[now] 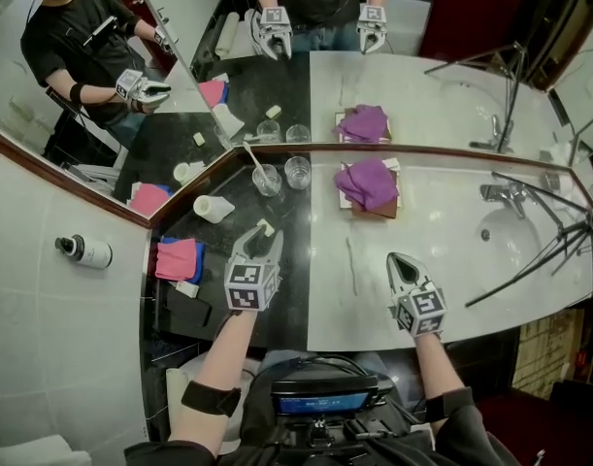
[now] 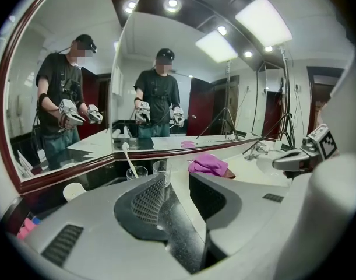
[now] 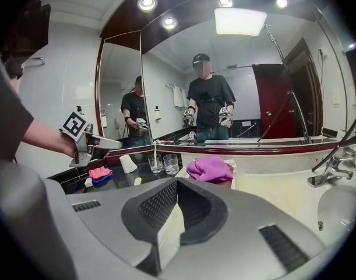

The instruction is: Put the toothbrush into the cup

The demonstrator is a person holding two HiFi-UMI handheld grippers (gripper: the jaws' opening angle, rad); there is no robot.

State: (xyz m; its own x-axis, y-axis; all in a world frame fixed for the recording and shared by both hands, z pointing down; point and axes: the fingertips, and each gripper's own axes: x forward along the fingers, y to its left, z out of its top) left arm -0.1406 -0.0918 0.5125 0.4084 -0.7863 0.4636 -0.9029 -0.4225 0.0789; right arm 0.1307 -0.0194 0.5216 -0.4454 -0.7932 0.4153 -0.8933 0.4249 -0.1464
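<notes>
A white toothbrush [image 1: 251, 157] stands, leaning, in a clear glass cup [image 1: 266, 181] at the back of the dark counter section, just under the mirror. In the left gripper view the toothbrush [image 2: 128, 160] rises out of that cup [image 2: 137, 172]; the right gripper view shows the cup [image 3: 155, 164] too. My left gripper [image 1: 260, 233] hovers in front of the cup, well short of it, its jaws open and nothing between them [image 2: 176, 182]. My right gripper [image 1: 402, 262] is over the white counter to the right, jaws shut and empty [image 3: 176, 186].
A second, empty glass [image 1: 297, 171] stands right of the cup. A purple cloth [image 1: 367, 183] lies on a wooden tray. A white paper cup [image 1: 212, 208] lies on its side, and a small white piece [image 1: 265, 227] sits near the left jaws. Pink cloth [image 1: 177, 258] at left; faucet [image 1: 500, 194] and tripod legs [image 1: 539, 250] at right.
</notes>
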